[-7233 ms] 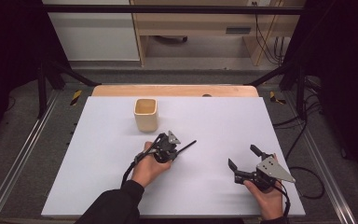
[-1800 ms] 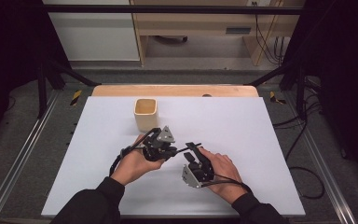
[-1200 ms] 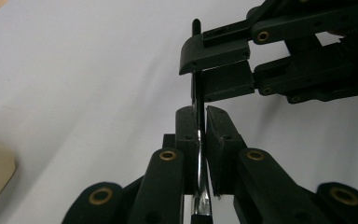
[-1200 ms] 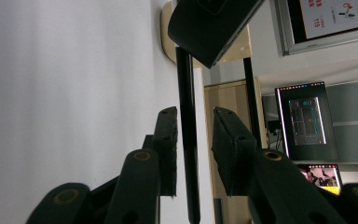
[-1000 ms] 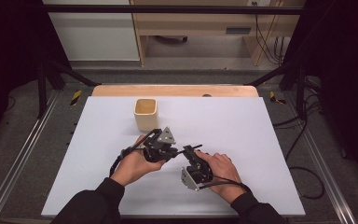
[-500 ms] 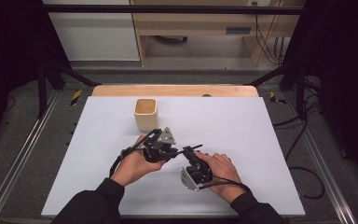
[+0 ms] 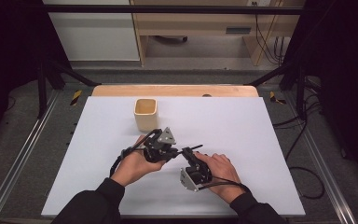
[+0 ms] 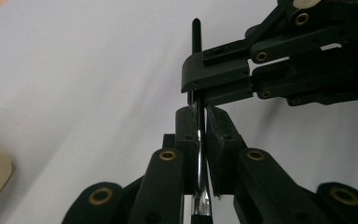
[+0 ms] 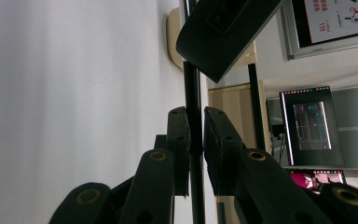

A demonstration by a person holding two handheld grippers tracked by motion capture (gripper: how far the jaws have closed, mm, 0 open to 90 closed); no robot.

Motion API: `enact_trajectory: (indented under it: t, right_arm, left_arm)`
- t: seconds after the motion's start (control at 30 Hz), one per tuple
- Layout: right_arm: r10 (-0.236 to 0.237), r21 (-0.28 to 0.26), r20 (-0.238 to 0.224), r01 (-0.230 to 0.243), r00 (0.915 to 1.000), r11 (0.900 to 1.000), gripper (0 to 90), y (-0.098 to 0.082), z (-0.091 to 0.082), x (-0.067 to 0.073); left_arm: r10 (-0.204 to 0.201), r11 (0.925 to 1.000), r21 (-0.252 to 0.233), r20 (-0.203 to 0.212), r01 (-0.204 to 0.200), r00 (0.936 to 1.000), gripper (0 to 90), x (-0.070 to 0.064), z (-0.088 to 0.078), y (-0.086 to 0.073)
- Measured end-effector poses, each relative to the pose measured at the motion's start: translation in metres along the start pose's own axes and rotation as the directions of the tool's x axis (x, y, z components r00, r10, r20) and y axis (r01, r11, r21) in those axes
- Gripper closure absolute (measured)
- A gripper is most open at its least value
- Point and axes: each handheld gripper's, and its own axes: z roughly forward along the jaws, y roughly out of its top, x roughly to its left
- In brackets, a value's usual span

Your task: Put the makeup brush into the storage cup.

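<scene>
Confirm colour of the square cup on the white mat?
Pale beige cup, plain with no pattern; it shows best in the high view.

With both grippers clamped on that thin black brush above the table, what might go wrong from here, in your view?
1. The left gripper and right gripper pinch the same brush close together; pulling apart or twisting could bend it or make it slip.
2. The grips are narrow, on a smooth metal band and a thin handle, so the brush may rotate between the jaws.
3. If dropped, it may roll across the white table, away from the cup.
</scene>
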Motion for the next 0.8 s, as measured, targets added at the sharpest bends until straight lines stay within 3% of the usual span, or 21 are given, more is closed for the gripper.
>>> enact_trajectory:
  t: [0.1,0.27,0.43,0.8]
  right_arm:
    - [-0.022,-0.004,-0.004,0.022,0.9997,1.0,81.5,0.0,0.0002,-0.0008]
    - [-0.008,0.002,-0.008,0.008,0.9999,1.0,82.5,0.0002,-0.0002,-0.0002]
    - [-0.033,-0.004,-0.013,0.033,0.9994,0.999,83.3,0.0005,0.0005,-0.0012]
    - [-0.028,-0.004,-0.021,0.028,0.9994,1.0,83.7,0.0004,0.0002,-0.0003]
  left_arm:
    - [0.0,1.0,0.0,0.002,0.0,1.0,83.7,-0.0003,0.0003,-0.0001]
    - [-0.002,1.0,-0.004,0.004,0.002,1.0,83.7,0.0002,0.0001,-0.0005]
    - [-0.002,1.0,-0.004,0.002,0.002,1.0,83.7,0.0003,0.0,-0.0009]
    - [-0.017,0.9997,-0.015,0.018,0.017,0.9997,83.6,0.0015,0.0002,-0.0028]
